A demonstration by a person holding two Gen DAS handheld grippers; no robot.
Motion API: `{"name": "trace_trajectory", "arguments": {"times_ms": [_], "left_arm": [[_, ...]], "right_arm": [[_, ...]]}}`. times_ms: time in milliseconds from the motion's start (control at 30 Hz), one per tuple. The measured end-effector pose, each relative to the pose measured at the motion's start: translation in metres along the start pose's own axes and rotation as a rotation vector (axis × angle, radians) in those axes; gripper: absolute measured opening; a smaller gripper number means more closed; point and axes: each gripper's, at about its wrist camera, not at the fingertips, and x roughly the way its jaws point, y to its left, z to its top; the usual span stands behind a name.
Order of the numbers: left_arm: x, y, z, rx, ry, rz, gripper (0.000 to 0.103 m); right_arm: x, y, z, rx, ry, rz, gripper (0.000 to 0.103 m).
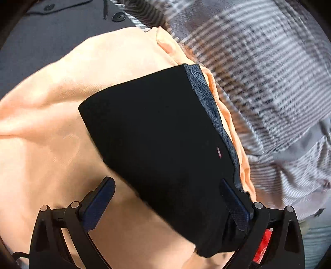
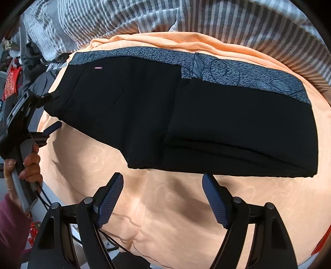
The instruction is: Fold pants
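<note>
- The right gripper (image 2: 162,199) has two blue-padded fingers spread wide, nothing between them, hovering just short of the near edge of the pants (image 2: 186,115).
- The left gripper (image 1: 168,203) also shows two fingers, parted; the pants' black cloth (image 1: 165,144) lies across its right finger, and whether anything is pinched cannot be told.
- One pair of black pants, folded, lies on one orange sheet (image 2: 186,217), grey patterned lining showing along its far edge.
- One striped blanket (image 2: 103,18) is bunched beyond.
- One hand (image 2: 31,165) holds the left gripper's handle; its arm is cut off.
</note>
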Motion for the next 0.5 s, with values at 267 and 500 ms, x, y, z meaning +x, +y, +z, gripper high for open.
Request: {"name": "trace_trajectory", "arguments": {"times_ms": [267, 500], "left_arm": [[-0.002, -0.018, 0.007, 0.046, -0.031, -0.089, 0.101], [0.021, -0.031, 0.005, 0.086, -0.026, 0.047, 0.101]], "right_arm": [[0.010, 0.008, 0.009, 0.003, 0.014, 0.007, 0.081], [0.008, 0.016, 0.014, -0.014, -0.014, 0.016, 0.081]]}}
